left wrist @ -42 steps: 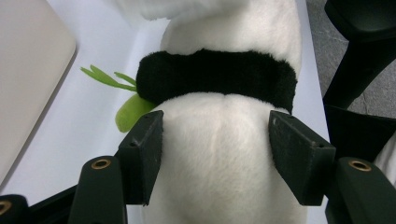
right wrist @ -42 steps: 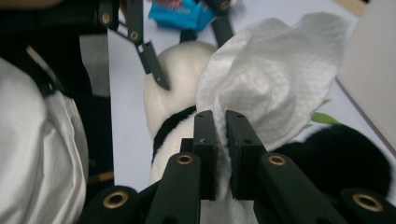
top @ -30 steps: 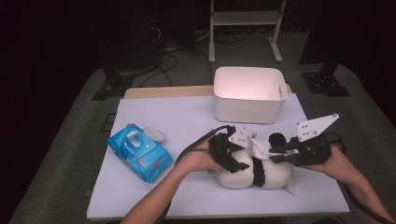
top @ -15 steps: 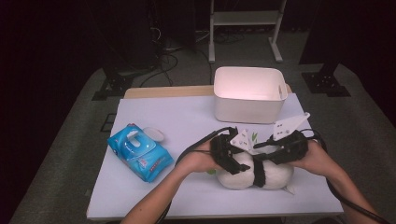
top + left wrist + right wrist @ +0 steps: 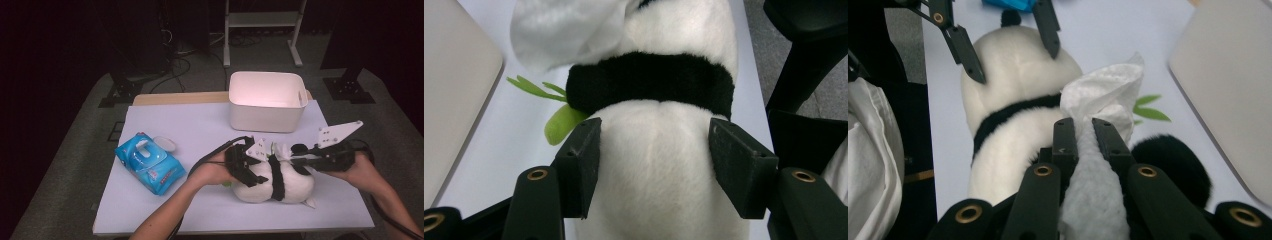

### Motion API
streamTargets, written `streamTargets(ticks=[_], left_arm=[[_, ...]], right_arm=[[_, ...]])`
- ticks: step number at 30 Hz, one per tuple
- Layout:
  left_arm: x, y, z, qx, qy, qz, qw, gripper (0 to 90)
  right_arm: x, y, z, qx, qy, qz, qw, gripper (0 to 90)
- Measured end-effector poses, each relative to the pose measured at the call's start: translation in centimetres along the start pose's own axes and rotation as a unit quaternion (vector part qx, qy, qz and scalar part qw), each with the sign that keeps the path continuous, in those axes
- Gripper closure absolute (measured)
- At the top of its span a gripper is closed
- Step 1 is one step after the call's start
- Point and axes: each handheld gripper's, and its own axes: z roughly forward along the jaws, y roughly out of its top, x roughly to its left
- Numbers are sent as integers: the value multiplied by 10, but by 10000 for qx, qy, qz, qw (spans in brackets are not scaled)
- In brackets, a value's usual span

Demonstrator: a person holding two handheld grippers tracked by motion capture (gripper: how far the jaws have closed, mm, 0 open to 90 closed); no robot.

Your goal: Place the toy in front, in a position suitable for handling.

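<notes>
While left fingers (image 5: 584,165) squeeze panda (image 5: 659,165), right fingers (image 5: 1105,137) pinch wipe (image 5: 1103,90).

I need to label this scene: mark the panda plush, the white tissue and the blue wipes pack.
panda plush (image 5: 260,187): high view, on its white body left of the black band.
white tissue (image 5: 1105,87): right gripper view, on the crumpled upper part.
blue wipes pack (image 5: 150,165): high view, on its top face.

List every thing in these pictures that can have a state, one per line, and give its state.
Panda plush toy: lying on its side on the table, gripped at its body.
Left gripper: shut on the plush body.
Right gripper: jaws just closed, pinching a white wipe against the plush.
Wet wipes pack: lying flat, lid flipped open.
White bin: upright, empty as far as seen.
</notes>
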Motion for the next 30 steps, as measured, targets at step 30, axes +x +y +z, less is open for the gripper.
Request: streamTargets(ticks=[30], left_arm=[[3,0,-1,9,56,-103,9999,357]], right_arm=[[12,-1,13,-149,468,-63,9988,808]])
